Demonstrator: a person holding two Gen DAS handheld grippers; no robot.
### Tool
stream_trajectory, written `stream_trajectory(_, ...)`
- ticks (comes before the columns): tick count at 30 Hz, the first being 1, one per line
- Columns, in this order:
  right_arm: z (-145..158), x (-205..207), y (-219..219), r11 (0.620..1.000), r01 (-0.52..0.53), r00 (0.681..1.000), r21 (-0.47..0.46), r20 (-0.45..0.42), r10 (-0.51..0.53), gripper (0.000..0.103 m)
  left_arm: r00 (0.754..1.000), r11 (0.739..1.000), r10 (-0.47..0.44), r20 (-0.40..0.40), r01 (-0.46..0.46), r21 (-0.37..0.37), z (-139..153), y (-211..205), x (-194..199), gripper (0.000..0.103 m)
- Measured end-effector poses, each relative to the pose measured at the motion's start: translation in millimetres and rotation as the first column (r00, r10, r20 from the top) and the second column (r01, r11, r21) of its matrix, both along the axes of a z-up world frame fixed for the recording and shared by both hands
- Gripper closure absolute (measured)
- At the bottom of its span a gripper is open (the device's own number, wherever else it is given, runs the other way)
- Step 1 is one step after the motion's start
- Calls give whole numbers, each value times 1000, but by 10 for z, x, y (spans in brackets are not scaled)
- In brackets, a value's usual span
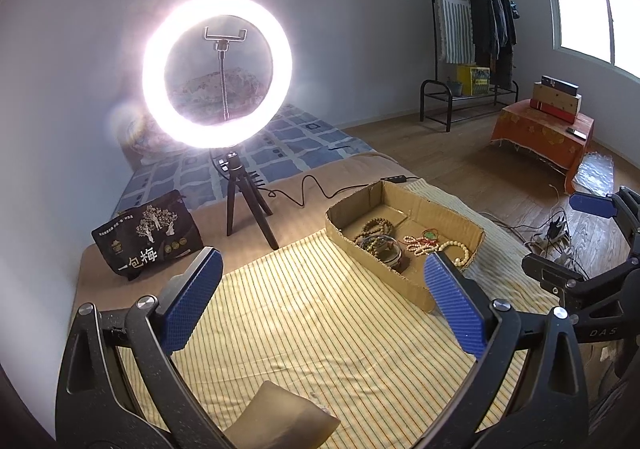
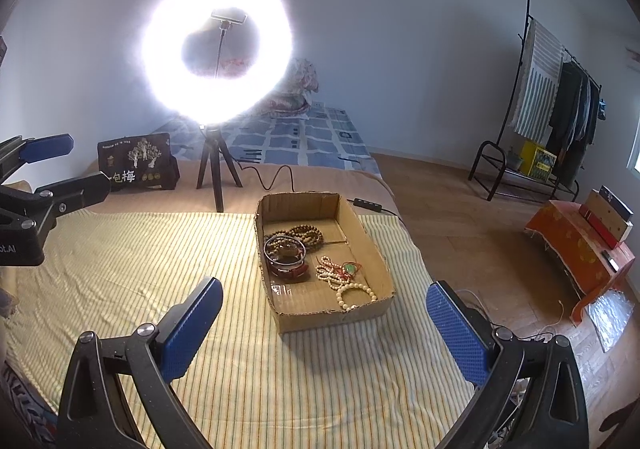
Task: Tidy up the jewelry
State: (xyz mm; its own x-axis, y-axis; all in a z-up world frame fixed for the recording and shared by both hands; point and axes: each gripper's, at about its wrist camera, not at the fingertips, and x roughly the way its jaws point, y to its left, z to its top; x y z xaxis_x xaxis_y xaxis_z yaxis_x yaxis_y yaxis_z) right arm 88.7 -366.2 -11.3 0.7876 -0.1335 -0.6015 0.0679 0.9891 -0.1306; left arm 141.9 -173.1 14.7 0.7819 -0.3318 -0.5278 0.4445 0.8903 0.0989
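Observation:
A shallow cardboard box [image 2: 372, 249] stands on the striped yellow cloth [image 2: 140, 269]. Inside lie brown wooden beads [image 2: 308, 235], a dark bangle [image 2: 285, 255], a cream bead necklace with red cord and green stone [image 2: 338, 269] and a cream bead bracelet [image 2: 356, 294]. The box also shows in the left wrist view [image 1: 440, 217]. My left gripper [image 1: 322, 301] is open and empty, above the cloth left of the box. My right gripper [image 2: 324, 325] is open and empty, just in front of the box. Each gripper shows in the other's view, the right one [image 1: 592, 233] and the left one [image 2: 48, 165].
A lit ring light on a tripod [image 2: 216, 49] stands behind the box, its cable [image 2: 280, 173] running right. A black printed bag [image 2: 138, 161] lies at the back left. The bed edge drops to wooden floor [image 2: 460, 209] on the right. A clothes rack [image 2: 552, 109] stands far right.

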Motion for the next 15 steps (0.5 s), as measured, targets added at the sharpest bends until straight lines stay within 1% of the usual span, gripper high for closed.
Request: stream_trajectory(15, -34, -1, 12, 1000, -5, 1000, -4, -10, 5, 0, 1000, 1000, 7, 8, -8, 22, -48, 6, -1, 1)
